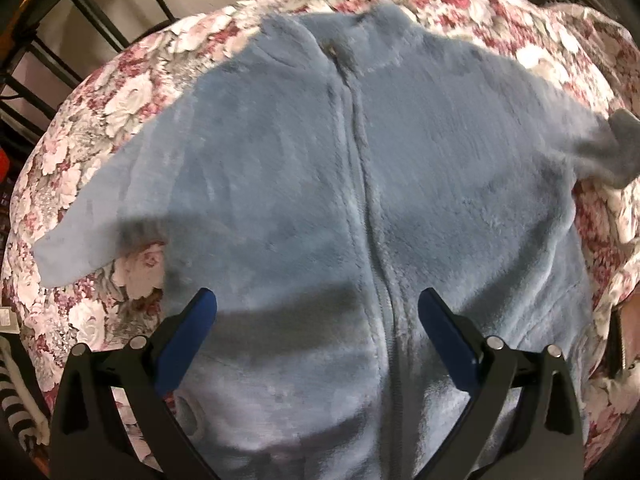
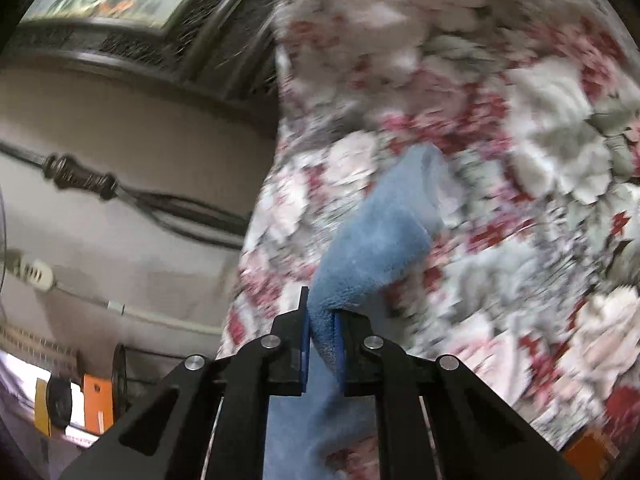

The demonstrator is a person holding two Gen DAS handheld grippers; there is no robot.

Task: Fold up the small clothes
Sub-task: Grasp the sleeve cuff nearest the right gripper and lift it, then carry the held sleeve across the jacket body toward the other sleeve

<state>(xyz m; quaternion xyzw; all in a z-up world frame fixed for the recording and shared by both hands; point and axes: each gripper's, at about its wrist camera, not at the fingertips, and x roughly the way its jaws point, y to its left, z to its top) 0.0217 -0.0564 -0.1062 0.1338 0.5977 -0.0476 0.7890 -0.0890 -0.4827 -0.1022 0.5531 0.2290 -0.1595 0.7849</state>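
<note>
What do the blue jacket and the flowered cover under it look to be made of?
The blue jacket looks like plush fleece or a similar soft pile fabric: matte, fuzzy, with brushed streaks, and it bunches thickly where the right gripper pinches its sleeve. The flowered cover looks like thin printed woven cloth, flatter and smoother, though blur leaves its weave unclear. The left gripper hangs open above the jacket.

Jacket (image 1: 304, 168): spread flat on the floral cover (image 1: 120, 92), collar at the far edge
Sleeves: one left, one right
Floor cable (image 2: 100, 184): left of cover
</note>
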